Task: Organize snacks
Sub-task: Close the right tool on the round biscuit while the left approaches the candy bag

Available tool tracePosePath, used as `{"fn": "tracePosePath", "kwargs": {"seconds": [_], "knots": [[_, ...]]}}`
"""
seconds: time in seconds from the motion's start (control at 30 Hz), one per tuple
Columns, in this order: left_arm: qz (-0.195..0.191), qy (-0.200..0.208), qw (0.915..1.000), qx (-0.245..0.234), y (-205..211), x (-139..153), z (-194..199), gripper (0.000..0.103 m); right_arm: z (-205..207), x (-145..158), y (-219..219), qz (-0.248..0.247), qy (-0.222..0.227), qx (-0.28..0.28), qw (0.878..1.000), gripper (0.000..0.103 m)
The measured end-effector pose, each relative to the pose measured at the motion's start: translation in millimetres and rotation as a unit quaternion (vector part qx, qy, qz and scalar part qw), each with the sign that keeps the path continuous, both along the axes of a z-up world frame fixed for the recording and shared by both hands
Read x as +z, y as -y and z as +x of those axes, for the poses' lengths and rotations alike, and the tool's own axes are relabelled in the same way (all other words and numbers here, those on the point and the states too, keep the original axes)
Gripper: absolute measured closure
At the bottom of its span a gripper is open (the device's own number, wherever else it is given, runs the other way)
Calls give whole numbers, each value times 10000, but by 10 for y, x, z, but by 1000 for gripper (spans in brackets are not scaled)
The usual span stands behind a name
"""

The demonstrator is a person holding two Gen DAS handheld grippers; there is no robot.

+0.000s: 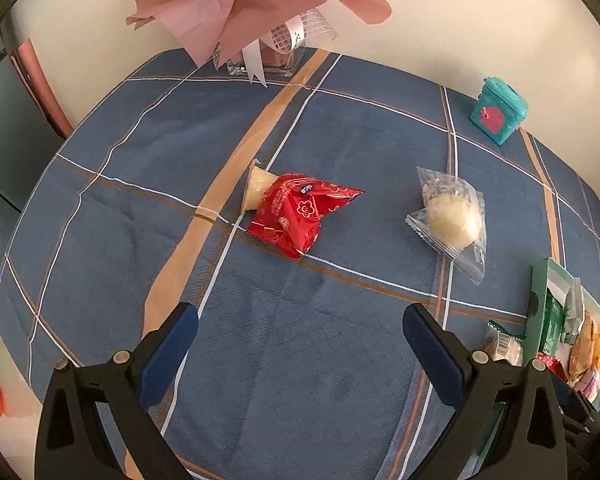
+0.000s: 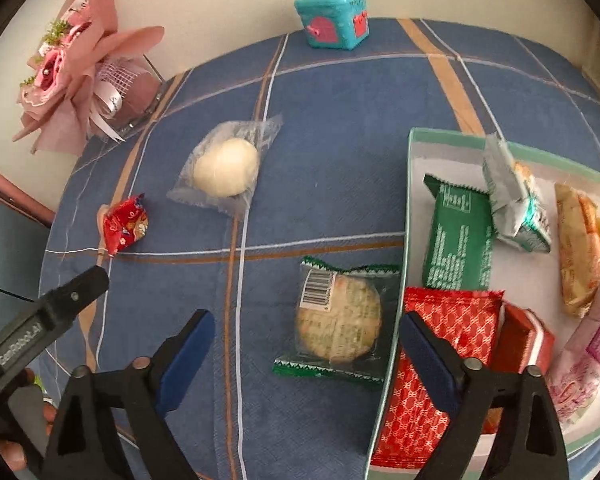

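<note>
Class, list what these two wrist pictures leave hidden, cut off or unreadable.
- Left wrist view: cream snack partly hidden under the red packet.
- Left wrist view: tray cut off by the right edge.
- Right wrist view: print on the green packet too small to read.
- Right wrist view: bouquet cut off at the left edge.

The small cup lies half hidden behind the red packet. The tray is cut by the right edge of the left wrist view. The printing on the green wrapper is too small to read.

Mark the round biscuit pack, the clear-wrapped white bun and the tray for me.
round biscuit pack [image 2: 337, 322], right wrist view, on the biscuit's middle.
clear-wrapped white bun [image 2: 226, 167], right wrist view, on the bun.
tray [image 2: 406, 216], right wrist view, on its left rim.
</note>
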State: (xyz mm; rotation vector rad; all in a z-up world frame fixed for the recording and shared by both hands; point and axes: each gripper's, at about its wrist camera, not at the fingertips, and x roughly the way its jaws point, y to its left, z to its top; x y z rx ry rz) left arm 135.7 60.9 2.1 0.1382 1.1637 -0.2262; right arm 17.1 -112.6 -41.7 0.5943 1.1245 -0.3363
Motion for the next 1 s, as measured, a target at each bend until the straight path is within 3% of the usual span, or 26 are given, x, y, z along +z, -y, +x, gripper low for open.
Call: {"fn": "tracePosePath", "kwargs": {"seconds": [0.13,0.37,0.6,0.8,1.0], "knots": [[-57,-28,10000,-8,-1,0,10,1,11,76,-15,-47,103,23,9999,23],[-106,-82,9999,-43,6,-26,28,1,97,-61,-74,-110,-135,89,9998,30],[-125,-99,9999,-33,-16,-31,30,1,219,-149,-192,-862,-598,194,9943,32],[-115,-122,9999,-21,-43,-46,48,1,238,-191,-187,-852,-673,82,9941,33],[-130,-153,9998,-9,-54,-64,65,1,273,-182,-182,-525,-484,46,9974,33]]}}
